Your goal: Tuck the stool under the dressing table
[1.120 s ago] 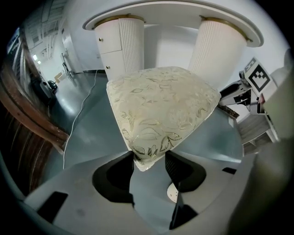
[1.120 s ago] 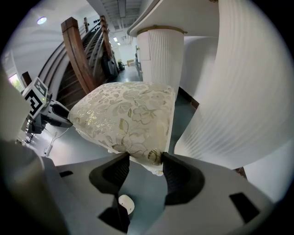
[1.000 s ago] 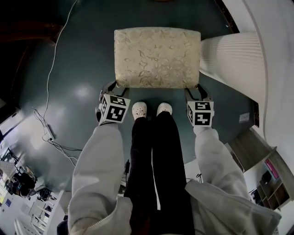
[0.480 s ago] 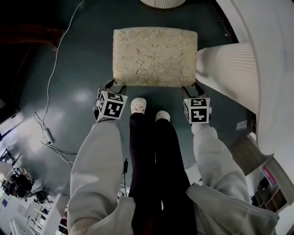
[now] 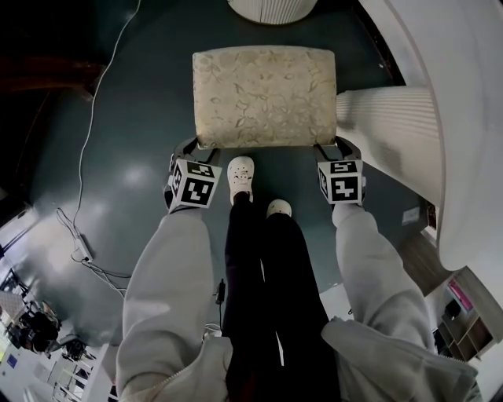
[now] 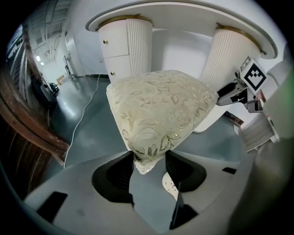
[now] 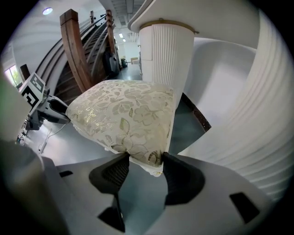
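Stool [image 5: 265, 96] is seen standing on the dark teal floor [image 5: 134, 118], directly ahead of the person's white shoes [image 5: 241, 174], with its cream, leaf-patterned seat facing up. It is placed in front of the white counter [image 6: 193, 10]: one fluted pedestal [image 5: 385, 118] is found just beside its right side, and a second pedestal [image 5: 271, 8] is seen just beyond its far edge. In the head view the whole seat is shown clear of the counter top. The left tool [image 6: 149, 160] is set on the near left corner of the seat, its jaws held wide and both dark pads pressed against the padded corner wedged between them. The right tool [image 7: 146, 163] is clamped in the same way on the near right corner, the fabric being pinched between its two pads. Both tools are angled steeply downward. A white cable [image 5: 94, 118] is seen trailing over the floor well to the left of the stool.
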`<state>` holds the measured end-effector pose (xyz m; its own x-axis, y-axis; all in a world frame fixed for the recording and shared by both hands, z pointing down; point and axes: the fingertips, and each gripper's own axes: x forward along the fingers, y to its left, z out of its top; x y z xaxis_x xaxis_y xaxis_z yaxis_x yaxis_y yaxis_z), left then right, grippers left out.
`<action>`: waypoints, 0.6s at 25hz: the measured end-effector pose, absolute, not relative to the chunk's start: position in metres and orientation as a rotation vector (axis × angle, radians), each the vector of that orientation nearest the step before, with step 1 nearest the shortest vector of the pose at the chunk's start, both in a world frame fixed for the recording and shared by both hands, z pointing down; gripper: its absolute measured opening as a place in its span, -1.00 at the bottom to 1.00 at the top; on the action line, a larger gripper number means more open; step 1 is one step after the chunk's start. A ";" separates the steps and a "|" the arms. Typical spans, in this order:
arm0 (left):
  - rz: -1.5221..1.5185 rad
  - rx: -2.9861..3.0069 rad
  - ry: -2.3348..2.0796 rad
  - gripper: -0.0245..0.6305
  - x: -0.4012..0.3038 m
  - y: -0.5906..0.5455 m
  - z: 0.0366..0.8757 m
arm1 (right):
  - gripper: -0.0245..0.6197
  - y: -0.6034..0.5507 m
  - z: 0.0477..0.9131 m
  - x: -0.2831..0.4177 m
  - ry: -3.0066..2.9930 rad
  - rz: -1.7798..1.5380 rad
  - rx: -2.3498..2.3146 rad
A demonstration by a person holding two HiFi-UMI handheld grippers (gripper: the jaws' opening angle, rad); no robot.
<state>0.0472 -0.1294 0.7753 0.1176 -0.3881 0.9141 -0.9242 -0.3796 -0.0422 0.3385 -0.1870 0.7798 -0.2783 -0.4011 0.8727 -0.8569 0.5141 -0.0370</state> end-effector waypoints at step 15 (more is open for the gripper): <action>1.265 1.956 -1.230 -0.26 0.039 -0.136 0.780 | -0.07 -0.180 0.791 0.333 -1.825 0.673 1.142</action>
<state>0.0392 -0.1364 0.7797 0.1595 -0.4165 0.8950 -0.8830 -0.4656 -0.0593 0.3331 -0.1801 0.7915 -0.2142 -0.4374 0.8734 -0.8998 0.4362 -0.0022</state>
